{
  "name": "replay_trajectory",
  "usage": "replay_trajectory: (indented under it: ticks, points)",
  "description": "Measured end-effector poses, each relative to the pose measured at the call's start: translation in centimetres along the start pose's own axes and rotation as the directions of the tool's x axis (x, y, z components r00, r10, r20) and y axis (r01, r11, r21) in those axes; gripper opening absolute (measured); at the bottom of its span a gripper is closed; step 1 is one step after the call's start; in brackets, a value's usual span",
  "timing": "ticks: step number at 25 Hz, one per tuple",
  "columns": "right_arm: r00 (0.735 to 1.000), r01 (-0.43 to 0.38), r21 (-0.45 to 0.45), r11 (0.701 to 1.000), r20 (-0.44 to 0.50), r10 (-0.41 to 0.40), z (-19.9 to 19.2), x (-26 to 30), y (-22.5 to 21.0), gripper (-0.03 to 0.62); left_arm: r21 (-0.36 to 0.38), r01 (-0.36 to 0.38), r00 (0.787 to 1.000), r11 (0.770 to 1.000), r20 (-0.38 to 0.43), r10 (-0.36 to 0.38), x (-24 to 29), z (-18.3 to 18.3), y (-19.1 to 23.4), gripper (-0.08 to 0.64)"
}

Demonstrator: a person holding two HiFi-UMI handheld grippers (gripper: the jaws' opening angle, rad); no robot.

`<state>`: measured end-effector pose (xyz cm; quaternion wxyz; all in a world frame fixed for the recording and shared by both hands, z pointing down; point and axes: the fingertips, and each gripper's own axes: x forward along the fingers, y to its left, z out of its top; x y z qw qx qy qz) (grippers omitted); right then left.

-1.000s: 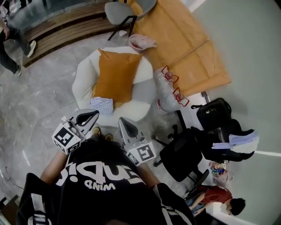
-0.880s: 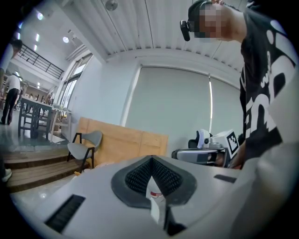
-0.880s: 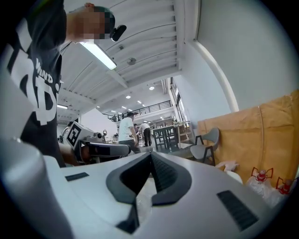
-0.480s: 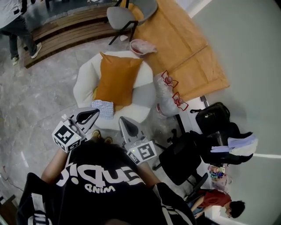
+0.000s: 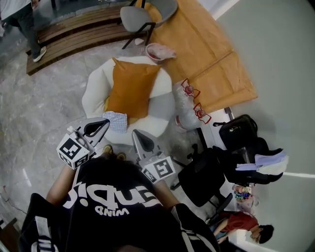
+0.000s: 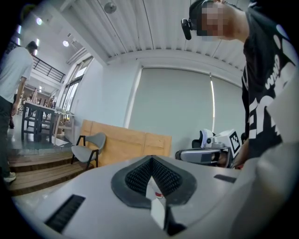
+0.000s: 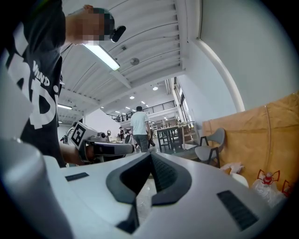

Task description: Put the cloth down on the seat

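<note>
The cloth (image 5: 117, 120), light blue and checked, lies crumpled on the front edge of the white round armchair seat (image 5: 158, 106), just below an orange cushion (image 5: 130, 88). My left gripper (image 5: 104, 121) hovers right beside the cloth's left edge, shut and holding nothing. My right gripper (image 5: 135, 133) hangs in front of the seat's rim, a little right of the cloth, jaws together and empty. Seen in the left gripper view, the left gripper (image 6: 151, 159) has its pads meeting. The right gripper (image 7: 150, 156) shows the same in its own view.
A grey chair (image 5: 135, 17) and wooden steps (image 5: 74, 32) stand behind the armchair. Wooden boards (image 5: 206, 54) lean at the right. Plastic bags with red print (image 5: 189, 103), a black office chair (image 5: 202, 174) and a black bag (image 5: 238, 129) crowd the right side. A bystander (image 5: 19, 15) walks at top left.
The cloth lies where it was. My left gripper has edged slightly to the left and up. The bystander at the top left has walked on.
</note>
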<state>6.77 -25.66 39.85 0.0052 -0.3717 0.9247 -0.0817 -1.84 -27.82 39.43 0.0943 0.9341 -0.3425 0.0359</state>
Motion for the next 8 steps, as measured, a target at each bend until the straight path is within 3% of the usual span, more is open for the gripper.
replay_trajectory:
  ticks: [8]
  points:
    - [1.0, -0.006, 0.0, 1.0, -0.002, 0.006, 0.08, 0.74, -0.58, 0.02, -0.001, 0.005, 1.0, 1.0, -0.011, -0.005, 0.7, 0.23, 0.51, 0.006]
